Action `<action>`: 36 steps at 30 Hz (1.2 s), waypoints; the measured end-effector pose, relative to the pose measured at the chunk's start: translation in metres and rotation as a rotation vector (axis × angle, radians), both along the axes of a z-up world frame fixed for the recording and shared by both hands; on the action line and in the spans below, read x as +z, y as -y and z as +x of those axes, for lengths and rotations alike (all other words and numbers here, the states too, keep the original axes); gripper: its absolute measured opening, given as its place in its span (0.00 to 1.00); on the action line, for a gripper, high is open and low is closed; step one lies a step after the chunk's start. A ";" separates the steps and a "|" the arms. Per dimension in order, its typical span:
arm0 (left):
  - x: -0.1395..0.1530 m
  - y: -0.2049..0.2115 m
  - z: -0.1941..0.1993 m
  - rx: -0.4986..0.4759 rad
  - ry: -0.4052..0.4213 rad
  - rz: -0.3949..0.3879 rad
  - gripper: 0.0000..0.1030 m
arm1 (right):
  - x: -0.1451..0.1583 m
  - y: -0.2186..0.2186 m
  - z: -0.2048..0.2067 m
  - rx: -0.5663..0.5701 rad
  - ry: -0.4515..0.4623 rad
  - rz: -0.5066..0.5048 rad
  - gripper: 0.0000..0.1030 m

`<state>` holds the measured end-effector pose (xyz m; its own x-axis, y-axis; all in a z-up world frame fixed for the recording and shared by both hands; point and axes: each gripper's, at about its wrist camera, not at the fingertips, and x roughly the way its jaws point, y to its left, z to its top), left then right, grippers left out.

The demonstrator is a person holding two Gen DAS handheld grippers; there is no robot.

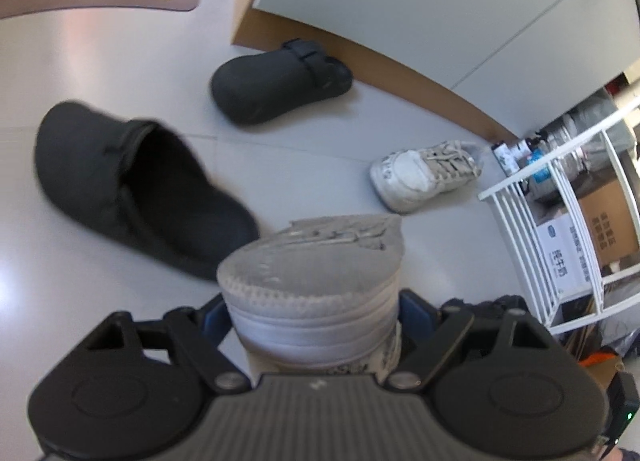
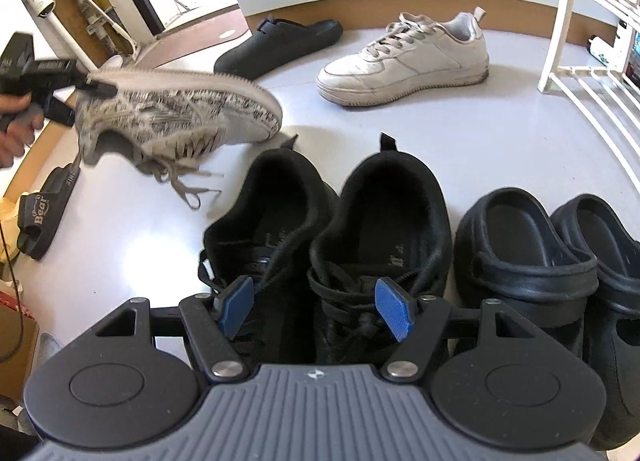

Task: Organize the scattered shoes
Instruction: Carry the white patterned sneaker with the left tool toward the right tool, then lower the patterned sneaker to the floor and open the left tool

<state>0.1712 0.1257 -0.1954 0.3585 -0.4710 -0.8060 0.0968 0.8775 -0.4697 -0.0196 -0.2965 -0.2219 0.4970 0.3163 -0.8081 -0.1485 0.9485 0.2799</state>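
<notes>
My left gripper (image 1: 312, 313) is shut on the heel of a grey knit sneaker (image 1: 312, 261). The right wrist view shows that sneaker (image 2: 180, 109) in the air, sole up, laces dangling, with a hand at the far left. My right gripper (image 2: 316, 307) hangs open over a pair of black lace-up sneakers (image 2: 272, 221), nothing between its blue pads (image 2: 394, 309). A white sneaker (image 2: 404, 61) lies on the floor further back, also seen from the left wrist as the white sneaker (image 1: 420, 175). A black clog (image 1: 276, 85) lies by the cabinet base.
A black slipper (image 1: 136, 181) lies on the pale floor at the left. Two black foam clogs (image 2: 524, 245) stand right of the black sneakers. A dark slide (image 2: 44, 213) lies at the left edge. A white wire rack (image 2: 580, 61) stands at the right, boxes behind it.
</notes>
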 end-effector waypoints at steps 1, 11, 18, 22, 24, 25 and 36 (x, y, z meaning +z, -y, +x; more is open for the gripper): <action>-0.003 -0.009 -0.008 0.023 -0.003 -0.012 0.84 | 0.000 -0.002 0.000 0.006 0.000 -0.001 0.70; -0.056 -0.033 -0.055 0.042 -0.048 -0.033 0.85 | 0.000 -0.025 -0.005 0.078 -0.013 -0.005 0.70; -0.086 -0.067 -0.079 0.276 -0.059 -0.142 0.79 | -0.003 -0.030 -0.004 0.081 -0.020 -0.013 0.70; -0.090 -0.082 -0.090 0.337 -0.075 -0.137 0.78 | -0.006 -0.038 -0.001 0.105 -0.029 -0.015 0.70; -0.088 -0.083 -0.096 0.334 -0.078 -0.121 0.78 | -0.005 -0.042 0.001 0.118 -0.024 -0.012 0.70; -0.087 -0.084 -0.098 0.331 -0.075 -0.113 0.78 | -0.004 -0.044 0.002 0.122 -0.019 -0.009 0.70; -0.078 -0.075 -0.111 0.324 -0.050 -0.057 0.81 | 0.008 -0.077 0.017 0.201 0.005 -0.031 0.70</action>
<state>0.0601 0.2004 -0.2731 0.4578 -0.3840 -0.8018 -0.2072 0.8310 -0.5163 -0.0029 -0.2195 -0.2141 0.4303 0.3845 -0.8167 -0.3370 0.9077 0.2498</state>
